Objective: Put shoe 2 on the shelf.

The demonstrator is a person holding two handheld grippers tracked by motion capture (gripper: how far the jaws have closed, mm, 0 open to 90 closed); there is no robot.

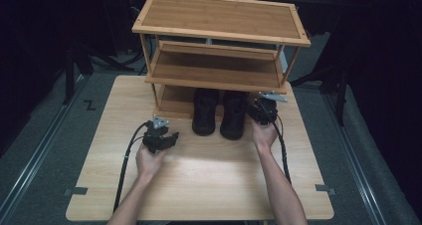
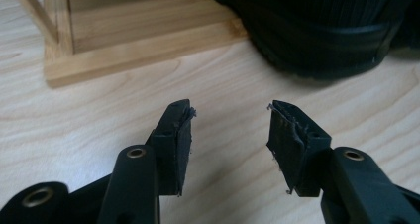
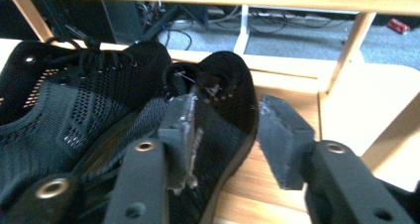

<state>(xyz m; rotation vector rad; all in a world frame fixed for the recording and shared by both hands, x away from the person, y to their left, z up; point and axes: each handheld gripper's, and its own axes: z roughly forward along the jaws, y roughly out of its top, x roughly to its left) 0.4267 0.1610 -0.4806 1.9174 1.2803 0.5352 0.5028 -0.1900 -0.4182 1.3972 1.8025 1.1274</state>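
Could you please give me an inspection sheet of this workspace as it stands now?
Surface: wooden table, bare at the front.
Job's things: two black shoes, heels on the rack's bottom shelf, toes on the table.
Clutter: nothing seen.
Grippers: left gripper open over bare table, nothing between the jaws; right gripper open, jaws astride the right shoe's heel wall, outer pad clear of it.
Cables: one trails from each gripper along the forearm.
Surroundings: dark room, grey floor, cables behind the rack.
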